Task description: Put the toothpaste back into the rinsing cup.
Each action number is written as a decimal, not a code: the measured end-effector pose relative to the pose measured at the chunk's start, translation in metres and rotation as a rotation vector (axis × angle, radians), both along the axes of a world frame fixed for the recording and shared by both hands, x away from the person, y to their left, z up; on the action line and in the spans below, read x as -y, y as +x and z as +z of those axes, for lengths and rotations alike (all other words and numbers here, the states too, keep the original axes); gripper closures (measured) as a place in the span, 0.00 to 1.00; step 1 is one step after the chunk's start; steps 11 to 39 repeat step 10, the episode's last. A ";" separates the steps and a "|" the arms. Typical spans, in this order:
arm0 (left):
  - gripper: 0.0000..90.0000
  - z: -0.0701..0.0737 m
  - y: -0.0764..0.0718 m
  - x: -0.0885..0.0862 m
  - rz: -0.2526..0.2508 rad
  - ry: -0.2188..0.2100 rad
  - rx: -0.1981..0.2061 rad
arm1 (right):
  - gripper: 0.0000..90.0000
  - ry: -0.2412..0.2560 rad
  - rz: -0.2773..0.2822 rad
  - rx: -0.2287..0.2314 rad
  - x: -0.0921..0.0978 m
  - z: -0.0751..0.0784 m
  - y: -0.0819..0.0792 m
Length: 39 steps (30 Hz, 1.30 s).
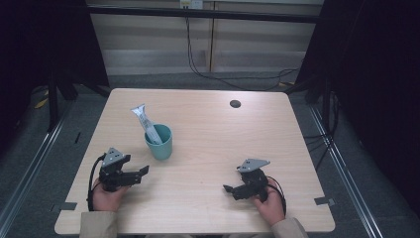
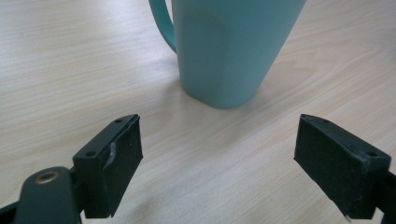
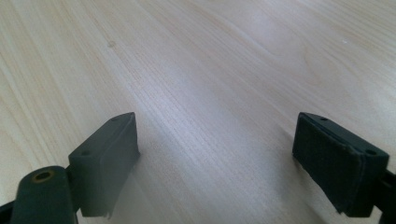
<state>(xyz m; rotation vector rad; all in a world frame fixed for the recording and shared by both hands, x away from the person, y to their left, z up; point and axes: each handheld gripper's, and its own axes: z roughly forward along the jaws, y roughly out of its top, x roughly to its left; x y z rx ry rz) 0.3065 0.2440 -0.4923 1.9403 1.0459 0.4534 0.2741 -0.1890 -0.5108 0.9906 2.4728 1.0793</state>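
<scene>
— Two black two-jaw grippers sit lowest on the table, one in each hand. What are they doing?

— Each rests on the pale wooden tabletop (image 1: pixel 208 129) near its front edge. The left gripper (image 1: pixel 144 170) has its jaws spread wide with nothing between them, pointing toward three o'clock. The right gripper (image 1: pixel 227 188) is likewise released, jaws wide apart over bare wood, pointing toward nine o'clock.

— And the thing nearest them?

— That's the teal ceramic mug with a handle (image 1: pixel 159 141), upright, at about one o'clock from the left gripper, close but not touching. In the left gripper view the mug (image 2: pixel 229 51) stands just beyond the open jaws, its handle off to the left.

— Anything in it?

— Yes, a clear plastic sachet with printing (image 1: pixel 144 121) stands in the mug, leaning toward eleven o'clock. Farther back, at one o'clock, lies a small dark round cable hole (image 1: pixel 235 103).
</scene>
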 end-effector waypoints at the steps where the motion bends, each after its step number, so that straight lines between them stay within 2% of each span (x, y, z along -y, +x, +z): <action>1: 0.16 -0.001 0.000 0.000 -0.003 0.015 -0.004 | 0.15 0.000 0.000 0.000 0.000 0.000 0.000; 9: 0.16 -0.004 -0.001 0.003 -0.010 0.041 -0.011 | 0.15 0.000 0.000 0.000 0.000 0.000 0.000; 39: 0.16 -0.004 -0.001 0.004 -0.007 0.040 -0.011 | 0.15 0.000 0.000 0.000 0.000 0.000 0.000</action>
